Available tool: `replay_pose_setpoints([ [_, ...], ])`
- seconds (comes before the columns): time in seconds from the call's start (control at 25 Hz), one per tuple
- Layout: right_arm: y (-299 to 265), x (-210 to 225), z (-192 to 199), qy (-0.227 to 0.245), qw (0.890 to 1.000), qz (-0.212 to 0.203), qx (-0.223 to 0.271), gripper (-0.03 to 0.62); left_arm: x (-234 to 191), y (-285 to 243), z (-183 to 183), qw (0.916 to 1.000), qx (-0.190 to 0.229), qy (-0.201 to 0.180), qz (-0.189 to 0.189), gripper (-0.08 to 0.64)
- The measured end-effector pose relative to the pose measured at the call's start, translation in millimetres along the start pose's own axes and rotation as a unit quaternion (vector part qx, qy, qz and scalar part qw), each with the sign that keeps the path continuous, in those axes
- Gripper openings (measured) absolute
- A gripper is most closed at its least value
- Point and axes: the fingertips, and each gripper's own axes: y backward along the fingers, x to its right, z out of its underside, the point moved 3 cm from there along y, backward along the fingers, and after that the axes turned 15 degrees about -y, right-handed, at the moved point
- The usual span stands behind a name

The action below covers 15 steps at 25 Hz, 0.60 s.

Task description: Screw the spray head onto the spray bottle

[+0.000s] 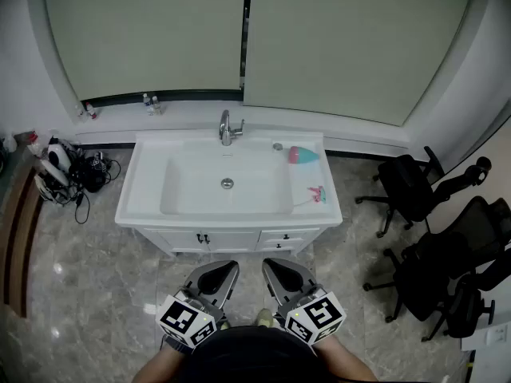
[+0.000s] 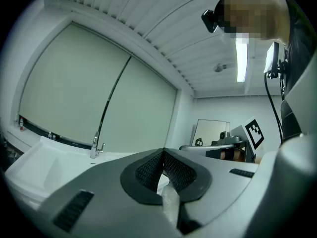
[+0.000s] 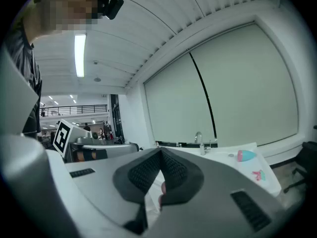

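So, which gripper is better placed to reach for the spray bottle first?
Right, probably. The spray bottle and spray head both lie on the right side of the sink counter, nearer the right gripper than the left gripper. Both grippers are shut, empty and short of the counter.

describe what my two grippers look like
They match. The left gripper and right gripper have broad, light grey, wedge-shaped jaws. Each has a dark oval inset carrying black mesh-textured pads. Each grey jaw also has a small dark ribbed slot. At the back of each gripper sits a white cube printed with black square markers.
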Motion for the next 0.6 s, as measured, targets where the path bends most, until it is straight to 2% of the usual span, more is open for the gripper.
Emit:
replay_pose_setpoints([
  [0.6, 1.4, -2.3, 2.9, 0.0, 1.0, -0.002, -0.003, -0.002, 2.5, 1.8, 3.4, 1.0, -0.001, 0.003, 0.002, 0.005],
])
